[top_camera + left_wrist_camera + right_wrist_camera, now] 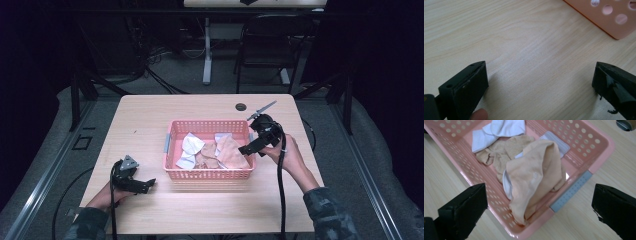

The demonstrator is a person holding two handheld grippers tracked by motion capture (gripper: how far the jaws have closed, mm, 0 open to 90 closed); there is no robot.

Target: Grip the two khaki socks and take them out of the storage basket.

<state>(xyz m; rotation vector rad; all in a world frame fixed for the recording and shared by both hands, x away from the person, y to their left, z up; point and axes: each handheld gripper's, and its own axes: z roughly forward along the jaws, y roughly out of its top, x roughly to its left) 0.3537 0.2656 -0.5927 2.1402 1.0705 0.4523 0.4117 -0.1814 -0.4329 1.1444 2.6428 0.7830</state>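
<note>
A pink perforated basket stands in the middle of the wooden table. Inside lie several cloths: a peach one draped against the wall, a tan one and white ones. My right gripper hovers at the basket's right side, open, its jaws spread wide above the peach cloth in the right gripper view, nothing between them. My left gripper rests low on the table to the left of the basket's near corner, open, with bare wood between its jaws.
A round dark grommet sits in the table's far edge, with a thin grey tool lying beside it. A chair and a second table's leg stand on the floor beyond. Cables trail from both grippers.
</note>
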